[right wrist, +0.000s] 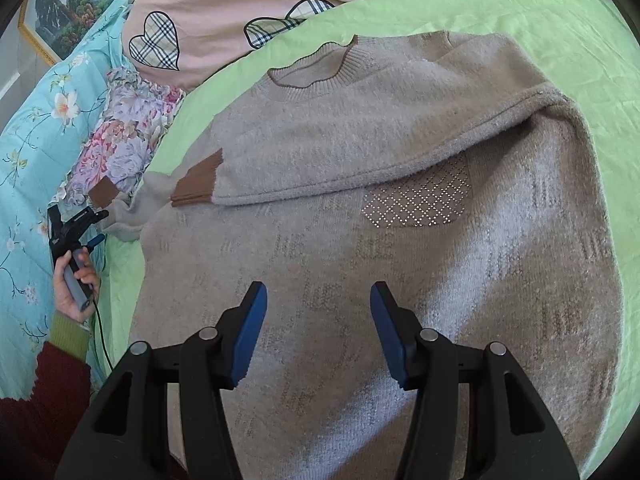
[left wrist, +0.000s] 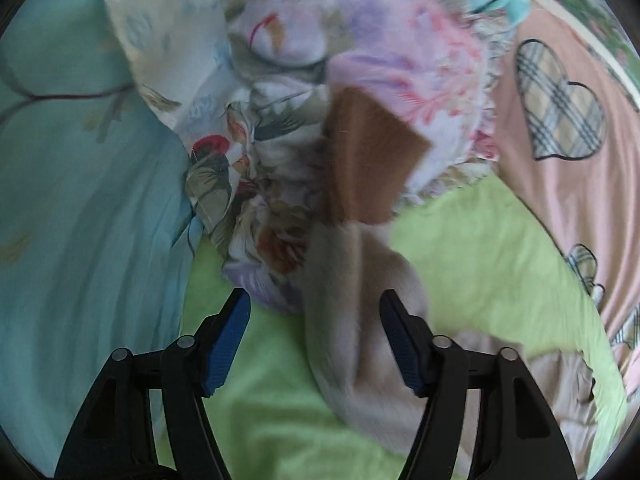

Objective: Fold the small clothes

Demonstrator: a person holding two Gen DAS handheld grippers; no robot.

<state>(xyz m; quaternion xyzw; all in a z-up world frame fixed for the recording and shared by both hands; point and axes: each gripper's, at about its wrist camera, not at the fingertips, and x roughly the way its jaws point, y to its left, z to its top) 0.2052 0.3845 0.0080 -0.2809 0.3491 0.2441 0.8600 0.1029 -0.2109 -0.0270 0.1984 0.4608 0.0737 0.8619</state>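
Note:
A beige knit sweater (right wrist: 360,260) lies flat, front up, on a green sheet (right wrist: 520,12). One sleeve is folded across the chest, and its brown cuff (right wrist: 196,184) points left. The other sleeve (left wrist: 352,340) stretches out sideways, its brown cuff (left wrist: 368,160) resting against a floral cloth. My left gripper (left wrist: 314,300) is open, with that blurred sleeve running beneath and between its fingers, and the pads do not press on it. The right wrist view shows it (right wrist: 102,226) beside the sleeve end. My right gripper (right wrist: 318,292) hovers open over the sweater's lower body, empty.
A pink quilt with plaid hearts (right wrist: 224,12) lies beyond the sheet. A crumpled floral cloth (right wrist: 120,136) and a turquoise flowered quilt (right wrist: 32,140) border the left side. A person's hand (right wrist: 68,292) holds the left gripper's handle, and a cable trails from it. A framed picture (right wrist: 68,4) hangs behind.

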